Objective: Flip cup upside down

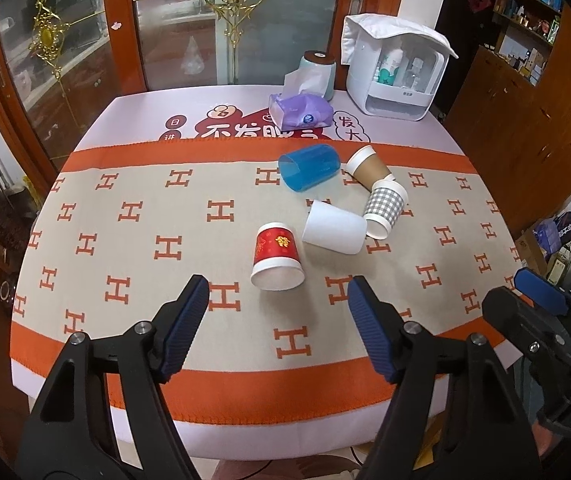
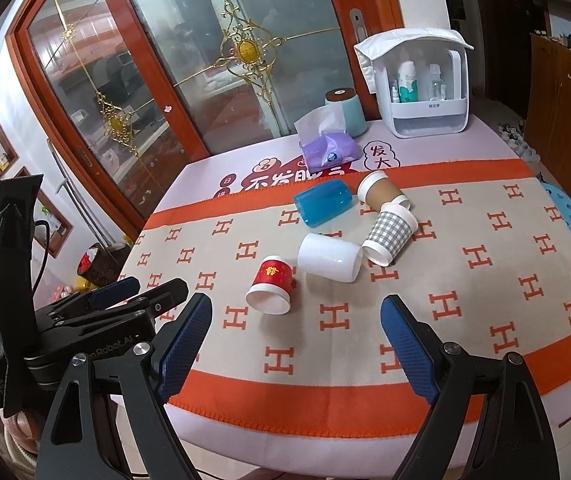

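Observation:
Several cups lie on their sides on the patterned cloth: a red paper cup [image 1: 276,258] [image 2: 270,286] nearest me with its mouth toward me, a white cup [image 1: 334,229] [image 2: 329,258], a grey checked cup [image 1: 384,210] [image 2: 390,235], a brown paper cup [image 1: 367,169] [image 2: 381,192] and a blue plastic cup [image 1: 309,166] [image 2: 322,203]. My left gripper [image 1: 279,304] is open and empty, just short of the red cup. My right gripper [image 2: 295,322] is open and empty, above the table's near edge.
A purple tissue pack [image 1: 300,110] [image 2: 328,153], a teal roll holder [image 1: 319,70] and a white organiser box [image 1: 399,68] [image 2: 425,88] stand at the far edge. Behind is a glass door [image 1: 225,20]. The right gripper body [image 1: 545,320] shows at the left view's right edge.

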